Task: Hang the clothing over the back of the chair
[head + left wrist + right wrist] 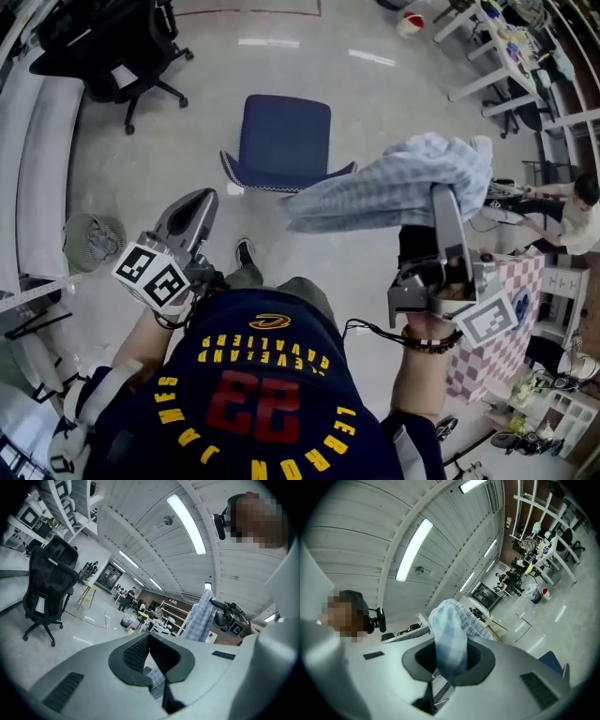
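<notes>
A blue chair [284,141] stands on the floor ahead of me, its seat bare. My right gripper [448,202] is raised at the right, shut on a light-blue checked garment [394,187] that drapes to the left toward the chair. In the right gripper view the garment [447,620] bunches up between the jaws of my right gripper [449,654]. My left gripper [192,220] is lower at the left, apart from the garment, with its jaws together. The left gripper view has my left gripper [149,637] pointing across the room, and a small checked scrap shows at its jaw seam. The hanging garment [199,616] is at that view's right.
A black office chair [112,47] stands at the far left, with a grey round object [92,239] on the floor nearer me. A pink checked table [502,328] is close on my right, a seated person [572,211] beyond it. White desks [506,47] line the far right.
</notes>
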Motion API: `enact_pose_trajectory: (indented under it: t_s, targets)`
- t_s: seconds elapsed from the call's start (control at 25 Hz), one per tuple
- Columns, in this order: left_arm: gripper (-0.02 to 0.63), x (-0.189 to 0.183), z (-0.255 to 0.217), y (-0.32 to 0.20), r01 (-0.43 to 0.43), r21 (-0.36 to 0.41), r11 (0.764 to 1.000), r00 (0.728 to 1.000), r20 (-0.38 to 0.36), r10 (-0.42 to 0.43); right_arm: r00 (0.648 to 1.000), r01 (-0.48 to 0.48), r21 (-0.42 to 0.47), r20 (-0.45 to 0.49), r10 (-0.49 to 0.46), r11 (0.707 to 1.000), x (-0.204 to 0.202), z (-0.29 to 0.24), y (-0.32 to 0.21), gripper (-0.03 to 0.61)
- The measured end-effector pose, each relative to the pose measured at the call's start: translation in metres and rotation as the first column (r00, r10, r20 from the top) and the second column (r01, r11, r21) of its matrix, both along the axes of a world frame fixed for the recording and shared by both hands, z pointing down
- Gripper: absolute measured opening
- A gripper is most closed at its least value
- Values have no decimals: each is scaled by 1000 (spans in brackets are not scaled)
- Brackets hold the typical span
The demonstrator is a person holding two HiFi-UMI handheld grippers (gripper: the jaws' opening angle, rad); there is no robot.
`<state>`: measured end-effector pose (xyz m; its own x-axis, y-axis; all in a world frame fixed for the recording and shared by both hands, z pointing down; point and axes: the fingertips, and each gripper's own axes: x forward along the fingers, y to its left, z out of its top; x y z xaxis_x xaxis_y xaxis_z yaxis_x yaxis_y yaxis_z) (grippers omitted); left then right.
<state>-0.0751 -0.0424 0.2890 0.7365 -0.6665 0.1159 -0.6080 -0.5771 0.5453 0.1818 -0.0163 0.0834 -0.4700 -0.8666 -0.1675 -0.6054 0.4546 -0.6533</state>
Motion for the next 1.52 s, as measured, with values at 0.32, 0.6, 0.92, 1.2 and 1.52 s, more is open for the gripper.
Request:
enact_pose_trajectory:
  t_s: [0.32,0.6,0.92,1.2,1.52]
  targets:
    - [3,-16,15,-25,48,-22,999,998,28,-47,997,63,63,30,-65,996,5,-52,-68,58]
    - [3,-3,18,-37,96,-45,994,994,56,-93,989,135,-32,-59,-137,990,20,-5,-154,58]
    - [3,1,22,-57,174,-69,982,980,105,-166,959,250,-155,-94,-267,956,8,73,-215,58]
    - [3,2,34,-71,216,-106,971,971,130,-202,915,312,-268,-173,-364,912,-5,151,-251,58]
    - [3,-4,46,-90,268,-135,954,957,153,-247,855,278,-481,-272,-442,832,3,267,-285,58]
